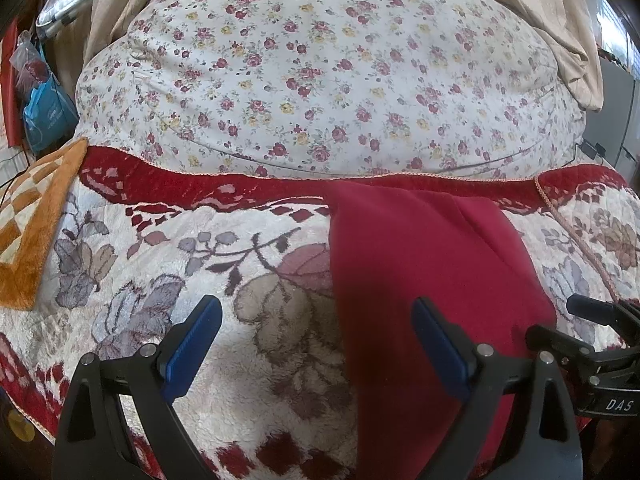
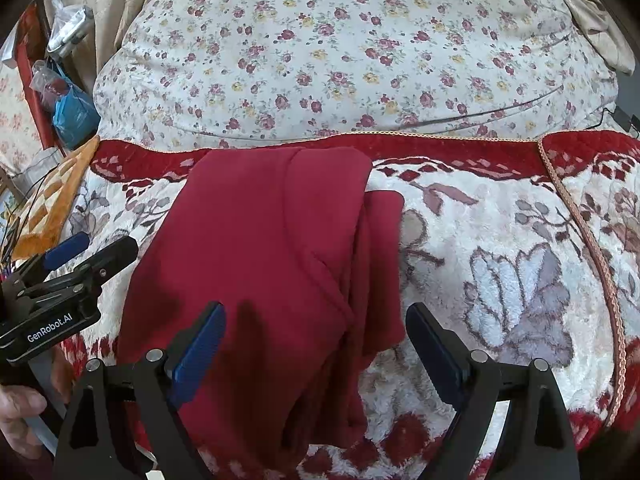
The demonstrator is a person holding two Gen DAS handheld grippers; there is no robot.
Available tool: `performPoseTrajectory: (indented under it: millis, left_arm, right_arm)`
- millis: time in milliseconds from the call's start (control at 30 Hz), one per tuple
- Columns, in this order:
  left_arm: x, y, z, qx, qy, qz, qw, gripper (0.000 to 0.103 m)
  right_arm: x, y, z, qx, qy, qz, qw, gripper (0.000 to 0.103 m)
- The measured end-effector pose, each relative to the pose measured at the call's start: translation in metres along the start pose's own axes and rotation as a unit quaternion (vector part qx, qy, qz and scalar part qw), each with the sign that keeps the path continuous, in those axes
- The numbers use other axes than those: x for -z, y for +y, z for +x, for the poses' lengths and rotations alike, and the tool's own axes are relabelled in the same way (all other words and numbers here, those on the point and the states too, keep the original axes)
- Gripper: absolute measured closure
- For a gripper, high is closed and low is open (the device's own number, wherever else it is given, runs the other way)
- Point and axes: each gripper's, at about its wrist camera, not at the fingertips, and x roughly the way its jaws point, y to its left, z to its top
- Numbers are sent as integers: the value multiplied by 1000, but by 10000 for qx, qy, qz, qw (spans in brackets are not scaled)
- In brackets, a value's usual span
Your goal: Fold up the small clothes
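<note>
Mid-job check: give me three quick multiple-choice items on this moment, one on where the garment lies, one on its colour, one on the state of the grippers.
1. The garment lies on:
A. the fleece blanket
B. the floral quilt
C. the orange mat

2. Its colour:
A. blue
B. red
C. white

3. The left gripper and right gripper are:
A. both shut on cloth
B. one shut
C. both open

Key: 1 A, fleece shows all around it; 2 B, solid red cloth; 3 C, jaws spread wide, holding nothing.

A plush floral blanket (image 2: 500, 216) carries a folded red garment (image 2: 256, 248), with an orange checkered mat (image 1: 28, 224) at its edge
</note>
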Motion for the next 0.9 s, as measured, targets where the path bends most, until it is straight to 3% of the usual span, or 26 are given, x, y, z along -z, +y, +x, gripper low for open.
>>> performPoseTrajectory:
  millis: [900]
  left_arm:
    - [2,-1,1,-3,26,23,10000,8]
  right_arm:
    - [1,2,2,-7,16,2,10000,9]
